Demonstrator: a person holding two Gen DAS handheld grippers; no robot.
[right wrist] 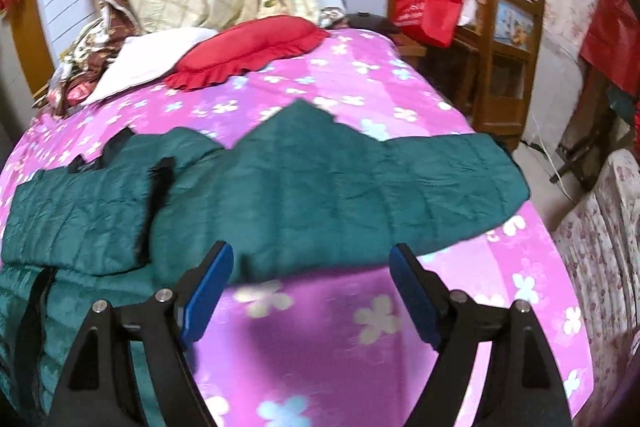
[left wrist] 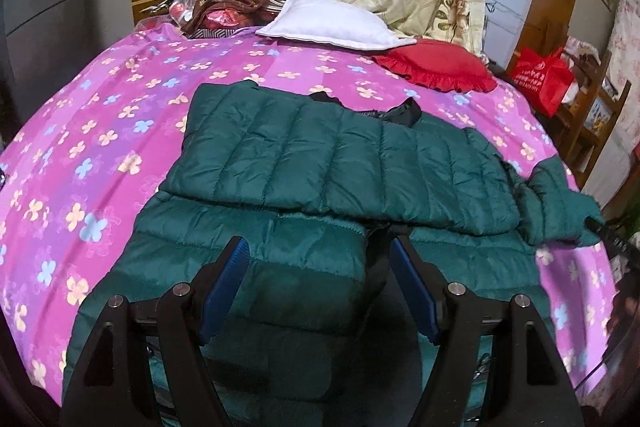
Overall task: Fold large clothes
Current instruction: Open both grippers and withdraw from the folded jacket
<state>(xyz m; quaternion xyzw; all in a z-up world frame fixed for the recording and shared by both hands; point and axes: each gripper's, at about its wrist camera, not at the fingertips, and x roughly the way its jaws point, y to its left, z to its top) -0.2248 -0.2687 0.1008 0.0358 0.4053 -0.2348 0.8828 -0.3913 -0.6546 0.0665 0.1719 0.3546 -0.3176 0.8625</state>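
jacket [left wrist: 340, 155] on bed [left wrist: 100, 131], pillows [left wrist: 332, 23] behind

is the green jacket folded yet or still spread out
Partly folded: the green jacket has one side doubled over its body, while a sleeve lies stretched across the pink sheet.

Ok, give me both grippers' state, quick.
Left gripper: open, holding nothing, over the green jacket.
Right gripper: open, holding nothing, at the jacket's sleeve edge over the bedsheet.
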